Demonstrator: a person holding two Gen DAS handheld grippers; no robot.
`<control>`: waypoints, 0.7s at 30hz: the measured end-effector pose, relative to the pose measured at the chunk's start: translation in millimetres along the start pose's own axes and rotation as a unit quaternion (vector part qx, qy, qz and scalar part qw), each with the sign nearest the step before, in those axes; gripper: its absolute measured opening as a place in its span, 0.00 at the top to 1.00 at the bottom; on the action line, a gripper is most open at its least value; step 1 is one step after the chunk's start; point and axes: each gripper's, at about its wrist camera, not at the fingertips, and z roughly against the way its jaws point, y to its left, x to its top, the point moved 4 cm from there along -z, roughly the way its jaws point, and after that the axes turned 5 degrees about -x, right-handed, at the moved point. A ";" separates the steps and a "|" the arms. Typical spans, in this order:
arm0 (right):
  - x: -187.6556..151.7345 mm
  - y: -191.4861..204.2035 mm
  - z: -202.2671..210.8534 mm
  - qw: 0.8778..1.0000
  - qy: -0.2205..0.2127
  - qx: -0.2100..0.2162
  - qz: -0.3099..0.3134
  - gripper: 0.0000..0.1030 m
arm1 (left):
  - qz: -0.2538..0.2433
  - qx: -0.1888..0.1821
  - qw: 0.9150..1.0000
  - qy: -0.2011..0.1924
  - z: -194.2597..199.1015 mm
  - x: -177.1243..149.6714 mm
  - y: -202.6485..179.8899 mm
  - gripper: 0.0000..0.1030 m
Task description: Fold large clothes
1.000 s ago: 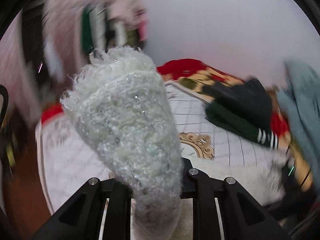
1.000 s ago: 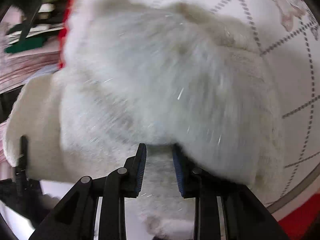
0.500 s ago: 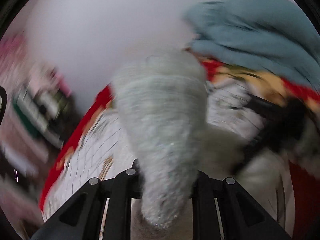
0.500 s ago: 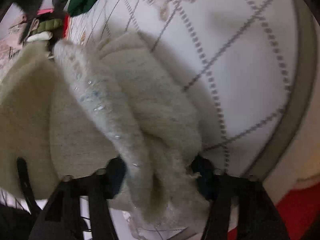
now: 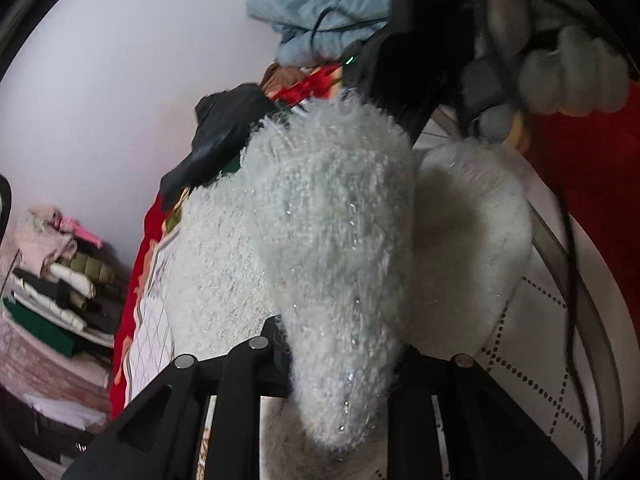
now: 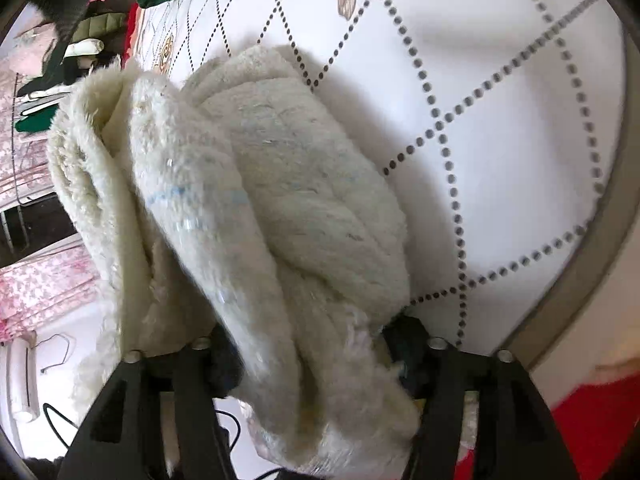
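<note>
A fluffy white sweater (image 5: 328,240) with glittery threads fills both views. My left gripper (image 5: 340,360) is shut on a bunched fold of it, which stands up between the fingers and hides the fingertips. My right gripper (image 6: 312,360) is shut on another thick bunch of the same sweater (image 6: 248,208), cream-coloured here, held over the white quilted bed cover (image 6: 500,100). The rest of the sweater lies on the bed cover (image 5: 540,340) beyond the left gripper.
A dark garment (image 5: 224,132) and a pale blue garment (image 5: 328,4) lie at the far side of the bed. A stack of folded clothes (image 5: 52,280) sits left. A red blanket (image 5: 592,168) edges the bed. Cables (image 5: 568,240) cross at right.
Both grippers have swung with the sweater; the left view has turned from the bed toward the blue garment and wall. The right gripper now holds a thicker bunch.
</note>
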 end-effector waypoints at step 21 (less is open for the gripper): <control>-14.4 119.3 17.7 0.996 0.002 0.080 0.036 0.72 | 0.249 -0.028 0.965 0.073 43.8 -32.6 63.1 0.05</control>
